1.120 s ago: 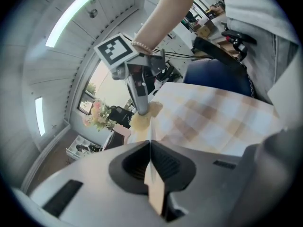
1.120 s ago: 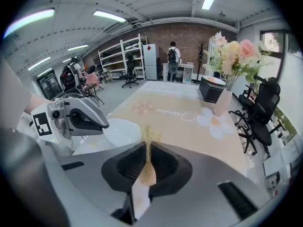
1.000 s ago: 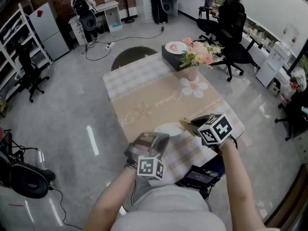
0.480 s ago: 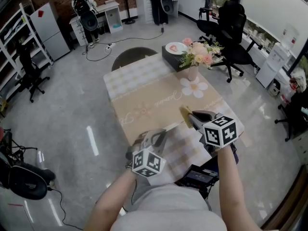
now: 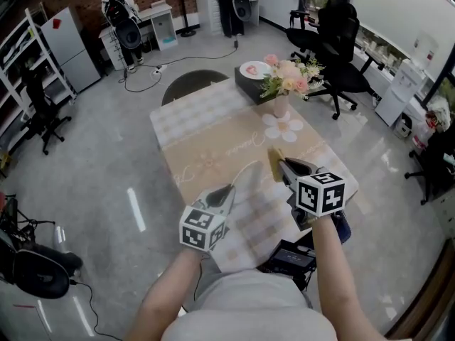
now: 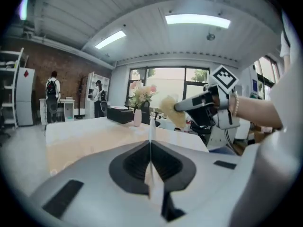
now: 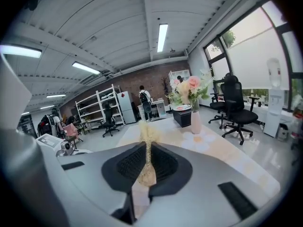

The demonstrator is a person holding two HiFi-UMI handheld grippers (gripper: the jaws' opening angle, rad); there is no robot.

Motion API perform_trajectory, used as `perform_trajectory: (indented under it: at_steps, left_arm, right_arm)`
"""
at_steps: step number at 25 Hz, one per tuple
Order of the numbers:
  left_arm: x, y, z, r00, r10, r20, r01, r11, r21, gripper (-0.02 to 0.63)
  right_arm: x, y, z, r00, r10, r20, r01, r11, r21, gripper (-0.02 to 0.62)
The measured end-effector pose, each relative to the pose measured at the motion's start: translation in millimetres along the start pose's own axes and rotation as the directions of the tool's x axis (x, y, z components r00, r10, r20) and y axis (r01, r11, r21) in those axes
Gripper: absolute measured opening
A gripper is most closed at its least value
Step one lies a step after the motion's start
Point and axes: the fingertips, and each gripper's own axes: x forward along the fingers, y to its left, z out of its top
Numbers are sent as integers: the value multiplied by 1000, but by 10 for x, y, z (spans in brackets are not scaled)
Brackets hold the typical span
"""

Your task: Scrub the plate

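My left gripper (image 5: 224, 192) is shut on the rim of a white plate (image 5: 247, 171) and holds it off the table, tipped up on edge. In the left gripper view the plate (image 6: 150, 131) shows as a thin line between the closed jaws of that gripper (image 6: 150, 164). My right gripper (image 5: 284, 168) is shut on a yellow sponge (image 5: 275, 159), just right of the plate; touching or apart, I cannot tell. The sponge (image 7: 148, 134) sticks out past the jaws of the right gripper (image 7: 147, 167). From the left gripper's camera the sponge (image 6: 171, 111) hangs to the right of the plate.
The table (image 5: 213, 148) has a checked cloth and a beige runner. A vase of flowers (image 5: 282, 84) and a black box (image 5: 249, 77) with a small plate on it stand at the far end. Office chairs (image 5: 341, 55) stand to the right. A dark device (image 5: 291, 261) sits below the table's near edge.
The left gripper lifted the plate off the table and tipped it on edge. The right gripper rose with the sponge and moved in beside the plate.
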Motion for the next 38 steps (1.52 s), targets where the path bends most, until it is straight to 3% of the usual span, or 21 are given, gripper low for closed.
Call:
perform_trajectory:
  at_steps: [3, 6, 8, 12, 18, 21, 27, 33, 38]
  left_arm:
    - [4, 64, -24, 1000, -5, 23, 8, 993, -121, 17]
    - [12, 114, -112, 999, -5, 45, 16, 965, -263, 17]
    - [-3, 155, -195, 998, 4, 63, 19, 928, -372, 17]
    - [-53, 235, -319, 994, 25, 106, 38, 829, -558, 17]
    - [-23, 225, -479, 988, 14, 155, 94, 736, -670, 17]
    - [-30, 247, -561, 983, 32, 183, 112, 683, -722, 17]
    - [6, 206, -639, 982, 32, 187, 119, 666, -737, 17]
    - [32, 233, -624, 976, 46, 213, 130, 663, -737, 17]
    - [7, 282, -633, 973, 71, 221, 128, 629, -767, 17]
  right_arm:
    - [24, 5, -52, 1000, -14, -5, 13, 1000, -21, 35]
    - [34, 2, -87, 999, -48, 11, 49, 995, -92, 35]
    - [36, 30, -99, 997, -61, 36, 66, 989, -134, 35]
    - [41, 111, -144, 993, -69, 95, 86, 980, -180, 35]
    - [101, 78, -268, 991, -32, 133, 31, 999, 12, 35]
    - [94, 37, -350, 990, -51, 132, 45, 998, 52, 37]
    - [23, 44, -559, 990, -101, 103, 102, 995, -7, 35]
    - [7, 94, -542, 990, -84, 110, 86, 996, -21, 37]
    - [9, 161, -560, 993, -74, 92, 79, 996, -48, 37]
